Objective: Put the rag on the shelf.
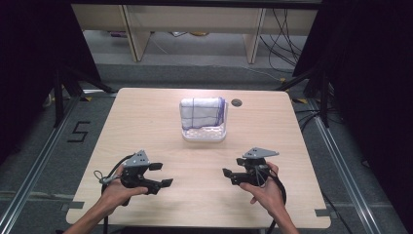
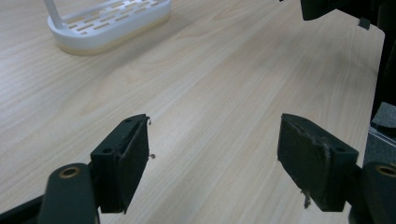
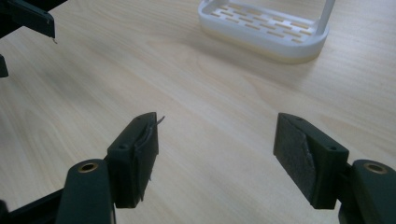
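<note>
Both tongs (image 1: 161, 174) (image 1: 230, 166) gape, apparently empty, near rack (image 1: 204, 134).

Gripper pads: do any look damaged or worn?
Yes. The black pad on the right gripper looks frayed, its edge peeling at the left fingertip. The left gripper shows loose shreds under its right pad. Both stand open over the bare light wooden table.

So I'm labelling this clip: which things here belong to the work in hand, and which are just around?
In the job:
- white slotted rack
- white cloth with blue lines hanging on it
- left gripper, open, holding nothing
- right gripper, open, holding nothing

Just around:
- round dark hole in the table
- cables on the floor
</note>
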Available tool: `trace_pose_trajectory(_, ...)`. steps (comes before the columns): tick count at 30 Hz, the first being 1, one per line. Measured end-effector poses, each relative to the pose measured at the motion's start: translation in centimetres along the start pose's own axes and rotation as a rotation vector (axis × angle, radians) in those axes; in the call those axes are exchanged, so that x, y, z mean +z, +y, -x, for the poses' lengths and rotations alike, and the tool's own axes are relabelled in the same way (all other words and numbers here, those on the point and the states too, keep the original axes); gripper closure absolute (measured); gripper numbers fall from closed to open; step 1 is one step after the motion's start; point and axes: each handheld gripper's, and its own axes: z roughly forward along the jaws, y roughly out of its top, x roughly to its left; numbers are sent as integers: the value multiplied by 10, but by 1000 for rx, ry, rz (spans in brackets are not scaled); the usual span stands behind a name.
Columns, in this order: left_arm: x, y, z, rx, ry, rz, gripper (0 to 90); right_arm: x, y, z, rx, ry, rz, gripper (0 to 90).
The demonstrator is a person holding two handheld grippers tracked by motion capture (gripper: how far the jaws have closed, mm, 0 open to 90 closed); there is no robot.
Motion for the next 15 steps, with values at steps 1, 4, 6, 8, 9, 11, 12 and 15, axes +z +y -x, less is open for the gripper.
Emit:
trace_pose_trajectory(1,0,-2,1,0,-2,-3,246,0,-2,-1,12,7,-4,320)
trace_pose_trajectory(4,1,-9,5,11,10,-9,246,-2,-8,-1,-8,10,-3,319)
trace_pose_trajectory(6,0,-12,7,16,10,-18,246,-4,-13,-2,-10,-2,-17,316)
trace_pose_trajectory(8,-1,-16,9,22,18,-22,245,-4,-18,-4,-7,-9,-20,306)
trace_pose_trajectory(9,-2,-17,9,31,15,-27,244,-5,-20,-5,-5,1,-33,301)
trace_pose_trajectory(11,-3,-19,11,25,35,-19,242,-4,-25,-7,-8,10,-29,291)
trace_pose_trajectory(12,-4,-21,11,39,37,-15,241,-5,-27,-9,-4,-2,-48,283)
trace_pose_trajectory(15,-5,-26,12,39,61,-21,240,-5,-35,-13,-20,-10,-48,272)
